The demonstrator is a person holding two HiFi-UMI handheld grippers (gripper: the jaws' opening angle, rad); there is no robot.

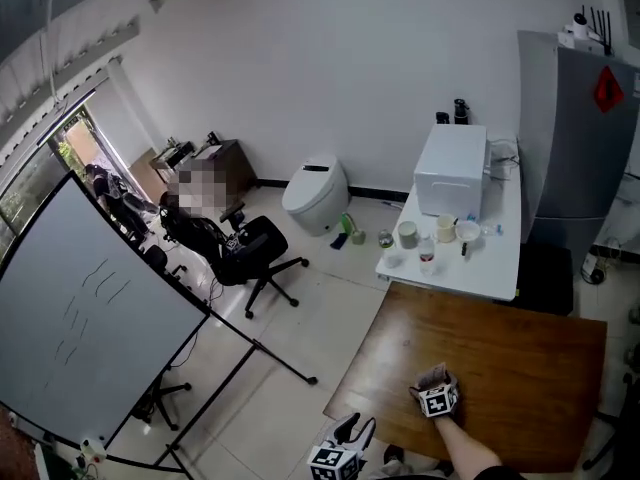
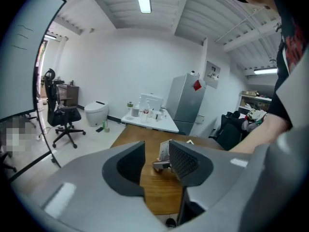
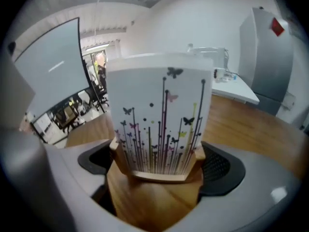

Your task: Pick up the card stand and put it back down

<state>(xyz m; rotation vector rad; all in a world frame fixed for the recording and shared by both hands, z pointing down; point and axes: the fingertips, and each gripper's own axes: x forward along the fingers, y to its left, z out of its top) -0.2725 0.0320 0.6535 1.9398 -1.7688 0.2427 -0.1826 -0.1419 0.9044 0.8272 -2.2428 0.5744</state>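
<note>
Card stand (image 3: 159,124) sits clamped in right hand-held gripper (image 3: 157,164) (butterflies (image 3: 175,72) show only in its view); left hand-held gripper (image 2: 157,161) gapes empty.

A wooden table (image 1: 520,368) carries the card stand (image 3: 159,120) (butterfly print), upright between the jaws of the right gripper (image 3: 157,166)

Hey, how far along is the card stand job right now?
Done: the right gripper is closed on the card stand, at its wooden base. In hand: that grasp, over the wooden table; whether it is lifted yet is unclear. Left: setting it down and releasing. The left gripper is open and empty.
</note>
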